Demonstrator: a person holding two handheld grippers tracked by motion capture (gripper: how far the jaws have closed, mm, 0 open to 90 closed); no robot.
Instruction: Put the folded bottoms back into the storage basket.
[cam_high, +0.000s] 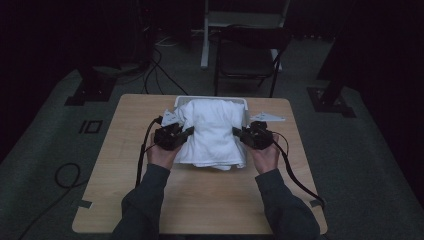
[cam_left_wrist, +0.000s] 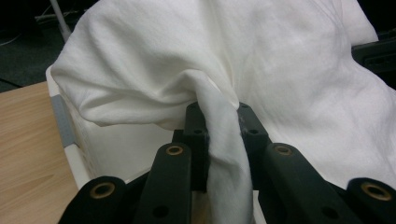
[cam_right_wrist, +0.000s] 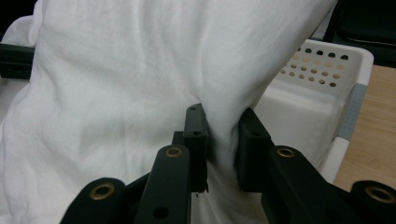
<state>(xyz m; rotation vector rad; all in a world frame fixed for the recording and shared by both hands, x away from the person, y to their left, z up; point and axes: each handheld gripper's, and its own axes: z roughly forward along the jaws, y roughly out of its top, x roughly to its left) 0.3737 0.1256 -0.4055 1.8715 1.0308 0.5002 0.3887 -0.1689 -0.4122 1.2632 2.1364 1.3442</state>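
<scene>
A: Where is the cloth (cam_high: 212, 131) held?

B: At frame centre, draped over the basket (cam_high: 244, 103); left tongs (cam_high: 186, 134) and right tongs (cam_high: 236, 133) are clamped on its sides.

A: Both sides should be lifted evenly.

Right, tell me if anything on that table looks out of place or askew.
The white cloth is only half in the basket: its near part spills over the rim onto the table, bunched where both grippers pinch it.
</scene>
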